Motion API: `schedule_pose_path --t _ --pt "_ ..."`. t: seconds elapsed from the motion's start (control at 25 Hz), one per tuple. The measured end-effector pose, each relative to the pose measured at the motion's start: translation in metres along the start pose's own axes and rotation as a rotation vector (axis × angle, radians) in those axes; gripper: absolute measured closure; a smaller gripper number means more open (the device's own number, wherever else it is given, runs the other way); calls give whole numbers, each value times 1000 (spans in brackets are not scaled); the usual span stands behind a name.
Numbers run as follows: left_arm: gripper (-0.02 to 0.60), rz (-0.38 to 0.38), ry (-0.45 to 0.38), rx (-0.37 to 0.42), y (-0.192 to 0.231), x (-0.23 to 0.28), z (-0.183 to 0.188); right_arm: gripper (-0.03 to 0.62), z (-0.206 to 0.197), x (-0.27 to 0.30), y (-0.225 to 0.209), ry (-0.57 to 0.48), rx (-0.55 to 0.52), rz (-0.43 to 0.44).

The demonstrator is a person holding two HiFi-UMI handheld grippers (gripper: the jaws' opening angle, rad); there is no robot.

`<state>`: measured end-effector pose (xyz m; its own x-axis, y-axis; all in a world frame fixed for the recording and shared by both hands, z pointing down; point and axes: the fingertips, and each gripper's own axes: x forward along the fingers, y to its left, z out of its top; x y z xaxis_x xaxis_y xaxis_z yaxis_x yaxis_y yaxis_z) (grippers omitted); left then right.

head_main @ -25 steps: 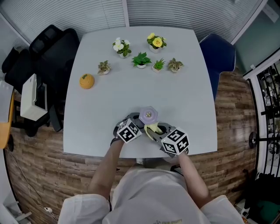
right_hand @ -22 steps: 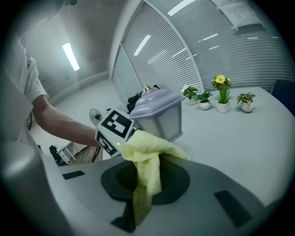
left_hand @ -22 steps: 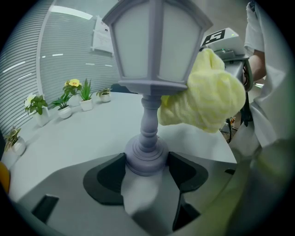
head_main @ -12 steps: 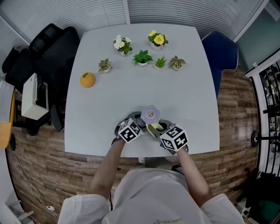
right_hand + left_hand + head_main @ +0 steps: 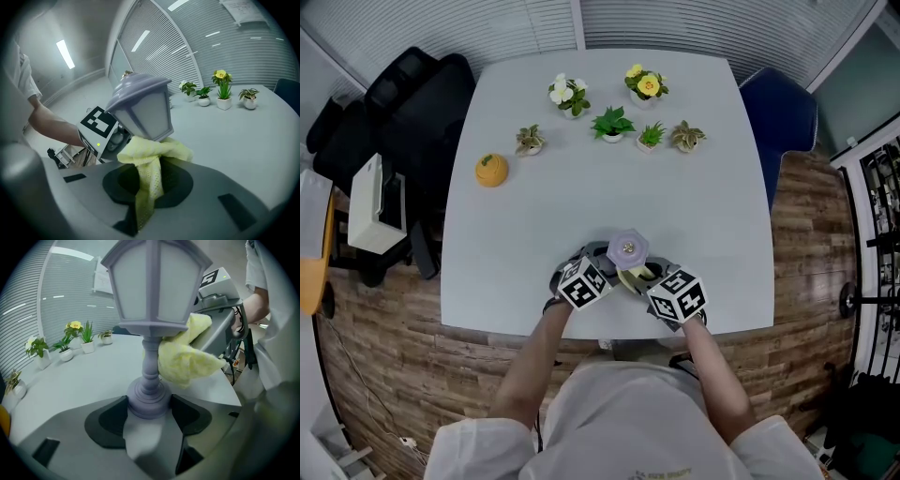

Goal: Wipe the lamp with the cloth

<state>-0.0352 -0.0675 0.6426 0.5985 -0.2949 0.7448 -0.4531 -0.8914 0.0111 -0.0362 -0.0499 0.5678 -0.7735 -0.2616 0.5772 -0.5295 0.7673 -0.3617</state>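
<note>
Head view: a pale purple lamp (image 5: pixel 627 249) stands upright at the lower middle of the frame, near the front edge of a grey table (image 5: pixel 609 187).
Lamp details: a lantern-shaped head on a slim turned stem and a round base; it fills the top centre of the left gripper view.
Cloth (image 5: pixel 187 357): yellow and bunched, pressed against the underside of the lantern head, just right of the stem in the left gripper view.
Left gripper (image 5: pixel 149 404): jaws clamped on the lamp's round base, one pad on each side.
Right gripper (image 5: pixel 149 180): jaws pinched together on a hanging fold of the Cloth; the bulk spills above them and touches the lantern head.
Potted plants (image 5: pixel 612 124): five small ones in a loose row at the upper centre of the head view, well apart from the lamp.
Orange ornament (image 5: pixel 491 170): round, alone at the table's left side.
Chairs: a black chair (image 5: pixel 412 103) at the upper left and a blue chair (image 5: pixel 787 112) at the upper right.
Person: two forearms in white sleeves (image 5: pixel 609 422) come in from the bottom edge.
</note>
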Motion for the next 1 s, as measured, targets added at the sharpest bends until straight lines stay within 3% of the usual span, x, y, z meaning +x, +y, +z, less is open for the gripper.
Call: schedule_pose_path --t 0.2,0.56,1.0 --pt "278 2 -2 3 0 -1 -1 554 -5 2 -4 13 17 1" --pt "278 0 0 2 0 0 -1 554 -15 5 -36 46 106 -101" --pt "278 1 0 1 1 0 -1 554 -21 11 -43 82 85 -124"
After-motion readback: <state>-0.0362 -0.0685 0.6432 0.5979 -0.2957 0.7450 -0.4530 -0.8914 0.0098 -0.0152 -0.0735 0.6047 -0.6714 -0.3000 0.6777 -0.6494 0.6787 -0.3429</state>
